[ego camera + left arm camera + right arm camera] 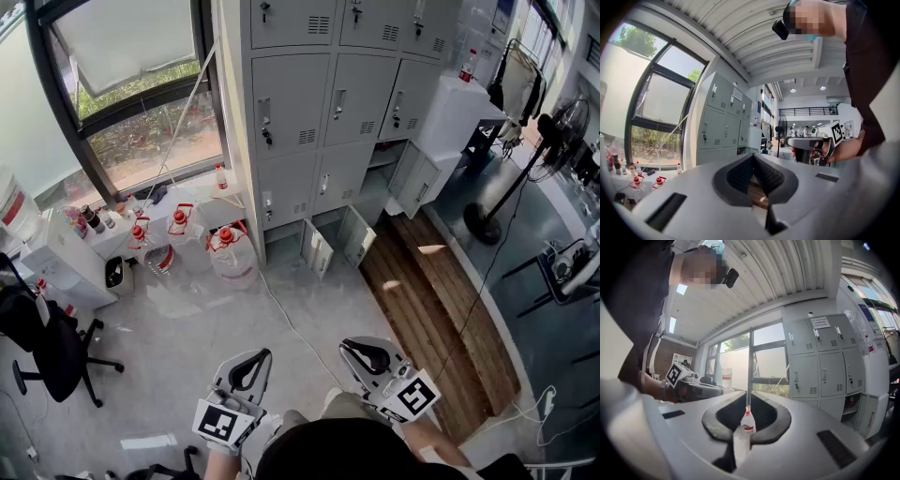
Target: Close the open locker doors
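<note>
Open locker doors lie far ahead, bottom row, well apart from both; right gripper nearer than left gripper. Fingers pressed together, empty.

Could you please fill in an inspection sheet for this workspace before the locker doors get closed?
Surface: grey floor; wooden strip on the right.
Job's things: lockers; two bottom doors stand open, and a third door is open further right.
Clutter: water jugs under the window; office chair on the left.
Grippers: left gripper and right gripper are both shut, empty and well short of the lockers.
Cables: a white cable runs across the floor.
Surroundings: window; standing fan.
</note>
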A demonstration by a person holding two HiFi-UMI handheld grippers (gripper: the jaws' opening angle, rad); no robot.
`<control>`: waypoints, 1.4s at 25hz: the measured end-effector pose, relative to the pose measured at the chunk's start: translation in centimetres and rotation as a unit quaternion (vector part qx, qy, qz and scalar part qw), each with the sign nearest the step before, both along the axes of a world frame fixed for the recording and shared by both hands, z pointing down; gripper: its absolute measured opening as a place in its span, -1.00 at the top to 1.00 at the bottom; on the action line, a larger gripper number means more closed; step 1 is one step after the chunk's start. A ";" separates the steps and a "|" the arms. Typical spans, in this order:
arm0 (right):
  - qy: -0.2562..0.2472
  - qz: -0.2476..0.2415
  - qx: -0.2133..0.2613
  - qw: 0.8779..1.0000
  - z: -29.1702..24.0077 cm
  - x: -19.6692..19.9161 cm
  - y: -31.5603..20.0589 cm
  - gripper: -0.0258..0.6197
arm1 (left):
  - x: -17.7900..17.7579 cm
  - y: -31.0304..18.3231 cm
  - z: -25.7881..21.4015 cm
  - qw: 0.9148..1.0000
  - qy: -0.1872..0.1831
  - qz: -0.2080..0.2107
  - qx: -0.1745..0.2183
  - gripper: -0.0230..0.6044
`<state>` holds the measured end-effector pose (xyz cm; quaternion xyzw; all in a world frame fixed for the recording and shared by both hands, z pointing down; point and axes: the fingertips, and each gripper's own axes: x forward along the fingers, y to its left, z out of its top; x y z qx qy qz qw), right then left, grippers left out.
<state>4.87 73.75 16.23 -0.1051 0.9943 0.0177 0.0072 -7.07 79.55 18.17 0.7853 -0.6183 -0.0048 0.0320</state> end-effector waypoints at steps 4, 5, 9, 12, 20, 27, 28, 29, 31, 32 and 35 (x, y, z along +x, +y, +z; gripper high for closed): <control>-0.003 0.001 0.002 1.000 -0.2 2.8 -3.0 0.80 | 2.7 -2.9 -0.1 1.000 -0.012 -0.005 -0.017 0.90; -0.006 0.001 0.000 1.000 -0.2 3.4 -3.9 0.80 | 3.3 -3.7 -0.2 1.000 -0.013 -0.007 -0.015 0.90; -0.025 -0.004 -0.014 1.000 -0.8 5.5 -7.1 0.80 | 5.3 -7.2 -0.7 1.000 -0.019 -0.011 -0.011 0.90; -0.033 -0.008 -0.017 0.999 -0.9 7.3 -9.6 0.80 | 7.5 -10.3 -0.9 0.999 -0.018 -0.007 -0.025 0.90; -0.032 -0.001 -0.037 0.999 0.9 12.6 -16.2 0.80 | 12.8 -17.7 0.4 0.997 -0.052 0.004 -0.052 0.90; -0.017 0.007 -0.028 0.999 1.9 10.9 -20.4 0.80 | 11.0 -22.9 2.6 0.996 -0.044 0.010 -0.071 0.90; -0.013 0.009 -0.028 0.999 2.0 10.2 -21.1 0.80 | 10.0 -23.7 3.1 0.996 -0.046 0.009 -0.074 0.90; -0.009 0.011 -0.030 0.999 2.2 9.5 -21.8 0.80 | 9.1 -24.5 3.4 0.996 -0.045 0.010 -0.076 0.90; -0.001 0.017 -0.035 0.999 2.5 8.0 -23.3 0.80 | 7.6 -26.4 3.5 0.996 -0.036 0.019 -0.076 0.90; 0.002 0.022 -0.038 0.999 2.6 7.1 -24.2 0.80 | 6.7 -27.3 3.4 0.996 -0.032 0.025 -0.074 0.90; 0.003 0.034 -0.040 0.999 2.4 3.8 -26.8 0.80 | 3.8 -30.3 3.3 0.996 -0.032 0.050 -0.068 0.90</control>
